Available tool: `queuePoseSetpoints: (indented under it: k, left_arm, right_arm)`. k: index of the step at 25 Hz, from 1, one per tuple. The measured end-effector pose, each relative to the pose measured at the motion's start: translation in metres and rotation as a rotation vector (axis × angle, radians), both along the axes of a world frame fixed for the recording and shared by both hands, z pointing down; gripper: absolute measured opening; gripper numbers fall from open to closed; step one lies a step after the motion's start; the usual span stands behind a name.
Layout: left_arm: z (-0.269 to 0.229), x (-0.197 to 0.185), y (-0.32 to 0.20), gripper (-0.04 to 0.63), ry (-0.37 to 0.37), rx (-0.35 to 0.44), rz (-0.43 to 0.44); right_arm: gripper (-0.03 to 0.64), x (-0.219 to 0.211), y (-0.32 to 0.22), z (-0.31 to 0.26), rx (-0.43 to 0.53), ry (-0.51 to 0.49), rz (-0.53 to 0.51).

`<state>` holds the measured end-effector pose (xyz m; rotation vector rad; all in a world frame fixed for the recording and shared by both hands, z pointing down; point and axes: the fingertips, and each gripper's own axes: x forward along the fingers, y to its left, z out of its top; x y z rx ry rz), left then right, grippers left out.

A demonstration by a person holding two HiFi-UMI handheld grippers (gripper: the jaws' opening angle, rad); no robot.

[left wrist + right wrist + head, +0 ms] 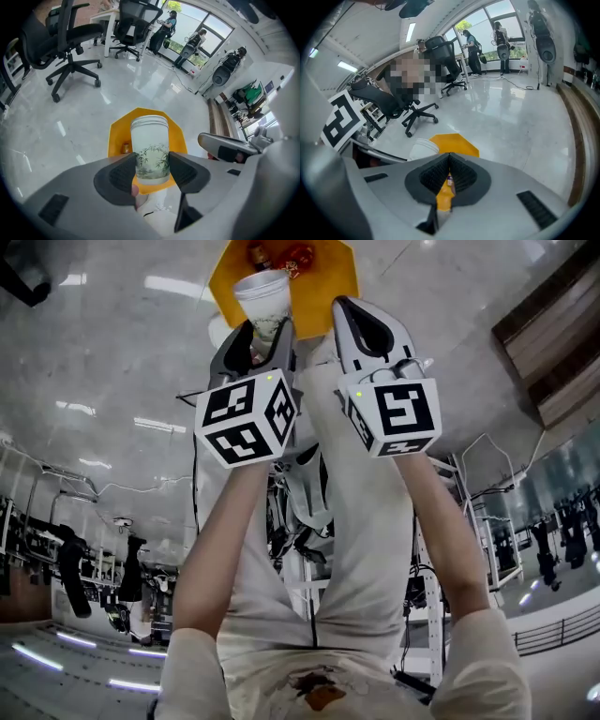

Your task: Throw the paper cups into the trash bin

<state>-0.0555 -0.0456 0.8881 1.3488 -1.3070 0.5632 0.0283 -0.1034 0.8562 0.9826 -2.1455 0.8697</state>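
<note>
Paper cup (150, 140) is clamped upright in left gripper (152, 165), held over yellow trash bin (119, 133). Right gripper (449, 161) jaws are pressed together, nothing held.

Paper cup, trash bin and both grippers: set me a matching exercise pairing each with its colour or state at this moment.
Things:
1. paper cup
2. trash bin
3. left gripper
4. right gripper

Colour or state:
A. yellow, open at the top
B. shut, holding nothing
C. white with a bamboo print
D. shut on the cup

Pairs: 1-C, 2-A, 3-D, 4-B
</note>
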Motion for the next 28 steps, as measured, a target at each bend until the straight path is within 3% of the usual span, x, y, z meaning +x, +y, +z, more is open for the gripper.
queuePoseSetpoints:
  k: [6,9,16,26,28]
  left_arm:
    - [0.033,0.007,-0.011,0.238,0.023,0.010,0.041]
    - [0.041,0.006,-0.009,0.239,0.053,-0.024,0.001]
    - [0.000,0.004,-0.007,0.244,0.057,-0.003,0.004]
    - [-0.096,-0.006,-0.023,0.019,0.031,0.041,0.006]
    - [-0.120,-0.009,-0.025,0.008,0.038,0.054,0.014]
  right_arm:
    - [0.008,0.006,0.011,0.040,-0.014,0.053,-0.050]
    - [0.009,0.008,0.017,0.060,-0.053,0.080,-0.084]
    - [0.009,0.007,0.005,0.023,-0.036,0.077,-0.092]
    - [0.007,0.001,0.008,-0.062,-0.003,0.098,-0.200]
    - [0.006,-0.002,0.013,-0.084,-0.012,0.094,-0.227]
